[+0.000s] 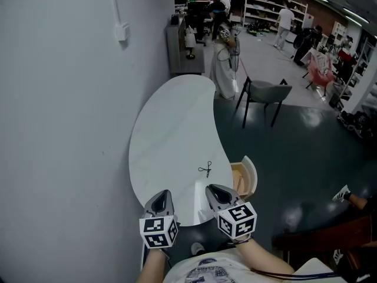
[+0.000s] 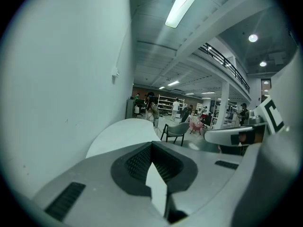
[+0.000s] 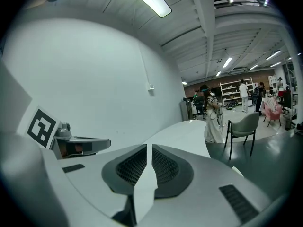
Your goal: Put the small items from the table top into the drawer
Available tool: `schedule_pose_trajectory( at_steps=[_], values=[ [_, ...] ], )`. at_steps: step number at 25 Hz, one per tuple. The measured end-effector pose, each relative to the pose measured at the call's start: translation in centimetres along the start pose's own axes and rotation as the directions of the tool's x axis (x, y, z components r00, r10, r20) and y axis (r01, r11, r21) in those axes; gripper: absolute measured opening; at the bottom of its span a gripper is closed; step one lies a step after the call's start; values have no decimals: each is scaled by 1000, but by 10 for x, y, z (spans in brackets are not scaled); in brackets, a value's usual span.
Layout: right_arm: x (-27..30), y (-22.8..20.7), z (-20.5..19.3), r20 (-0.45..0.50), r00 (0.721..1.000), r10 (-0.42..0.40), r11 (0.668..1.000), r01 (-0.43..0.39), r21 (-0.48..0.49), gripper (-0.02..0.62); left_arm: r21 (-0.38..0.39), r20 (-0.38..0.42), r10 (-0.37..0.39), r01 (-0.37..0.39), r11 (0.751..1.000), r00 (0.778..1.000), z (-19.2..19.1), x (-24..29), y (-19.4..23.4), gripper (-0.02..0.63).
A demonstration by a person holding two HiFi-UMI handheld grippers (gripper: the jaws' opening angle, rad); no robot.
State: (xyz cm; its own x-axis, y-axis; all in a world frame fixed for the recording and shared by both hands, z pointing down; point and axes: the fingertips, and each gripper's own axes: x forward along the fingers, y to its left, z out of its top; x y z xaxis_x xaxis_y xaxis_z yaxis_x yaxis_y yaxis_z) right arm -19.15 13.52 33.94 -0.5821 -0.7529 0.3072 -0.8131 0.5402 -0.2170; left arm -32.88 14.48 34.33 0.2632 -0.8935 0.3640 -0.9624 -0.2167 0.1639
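Observation:
A white curved table (image 1: 171,140) runs along the wall. On it, near its right edge, lies a small black item made of thin loops (image 1: 205,169). Just right of it a drawer (image 1: 238,179) with a wooden inside and a rounded white front stands pulled out. My left gripper (image 1: 160,194) (image 2: 151,145) hovers over the table's near end, shut and empty. Beside it my right gripper (image 1: 217,188) (image 3: 147,146) has its jaws nearly together with nothing between them, a short way before the black item. Both point along the table.
A pale wall (image 1: 65,128) borders the table's left side. A grey chair (image 1: 268,93) and a person in a light coat (image 1: 225,63) stand on the dark floor past the far end. A grey cabinet (image 1: 179,49) and more people are further back.

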Motion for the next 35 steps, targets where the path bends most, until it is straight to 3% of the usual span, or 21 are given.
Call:
schedule_pose_trajectory(
  at_steps=[7, 17, 33, 35],
  values=[
    [2, -18, -12, -28, 999, -38, 999, 38, 5, 48, -7, -35, -48, 47, 999, 998, -16, 15, -10, 18],
    [39, -53, -29, -98, 994, -47, 999, 49, 15, 49, -17, -83, -47, 46, 999, 995, -27, 61, -5, 18],
    [129, -128, -78, -276, 961, 21, 999, -7, 53, 52, -25, -227, -44, 39, 999, 973, -53, 170, 4, 18],
    [139, -135, -84, -296, 955, 32, 998, -14, 60, 86, -25, -243, -42, 37, 999, 969, -56, 181, 6, 18]
  ],
)
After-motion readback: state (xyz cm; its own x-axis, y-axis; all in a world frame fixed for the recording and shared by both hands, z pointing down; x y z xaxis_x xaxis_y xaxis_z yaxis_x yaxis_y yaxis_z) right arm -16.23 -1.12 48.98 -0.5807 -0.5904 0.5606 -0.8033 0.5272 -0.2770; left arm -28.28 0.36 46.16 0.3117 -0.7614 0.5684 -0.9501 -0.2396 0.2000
